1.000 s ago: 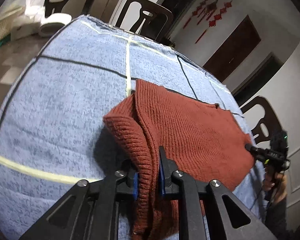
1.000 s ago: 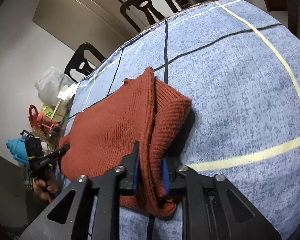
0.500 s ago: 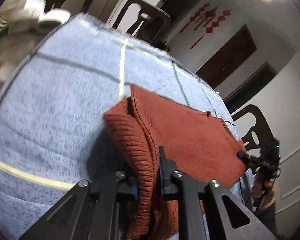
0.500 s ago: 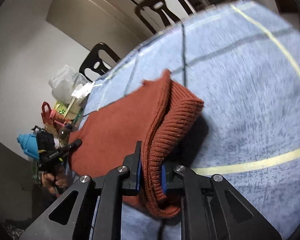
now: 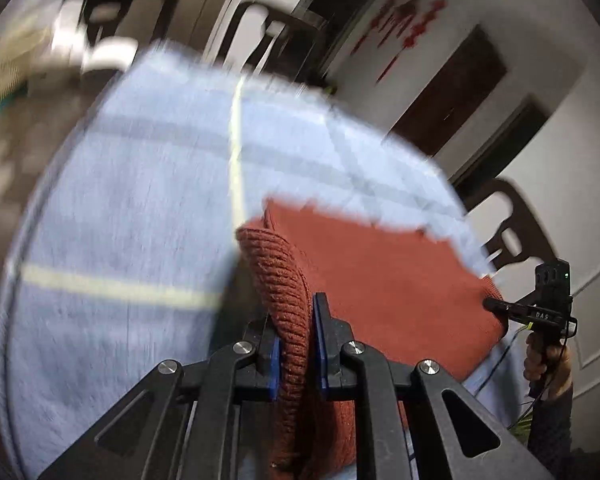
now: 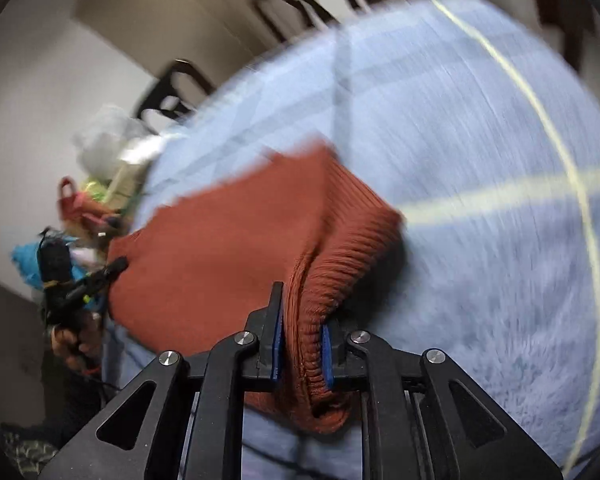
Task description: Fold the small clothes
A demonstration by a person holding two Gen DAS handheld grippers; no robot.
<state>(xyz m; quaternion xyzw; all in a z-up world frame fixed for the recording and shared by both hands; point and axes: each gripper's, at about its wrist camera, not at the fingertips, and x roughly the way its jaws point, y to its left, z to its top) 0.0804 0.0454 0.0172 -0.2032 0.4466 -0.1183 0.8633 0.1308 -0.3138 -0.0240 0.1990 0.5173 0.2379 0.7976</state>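
Observation:
A rust-red knitted garment [image 5: 380, 276] is stretched between my two grippers above the blue checked tablecloth [image 5: 120, 208]. My left gripper [image 5: 296, 344] is shut on one ribbed corner of it. My right gripper [image 6: 302, 340] is shut on the other ribbed corner. The garment also shows in the right wrist view [image 6: 220, 248], lifted with its far edge hanging toward the cloth. Each view shows the other gripper at the far corner: the right one [image 5: 496, 304] and the left one [image 6: 116, 266]. Both views are motion-blurred.
Dark chairs stand at the table's far edge [image 5: 276, 36] and at its right side [image 5: 508, 232]. Bags and clutter [image 6: 100, 184] lie beyond the table's left corner in the right wrist view. The tablecloth [image 6: 480, 200] has yellow and dark lines.
Both grippers have lifted the garment's held edge higher and swung it forward over the table. The grip on both corners is unchanged.

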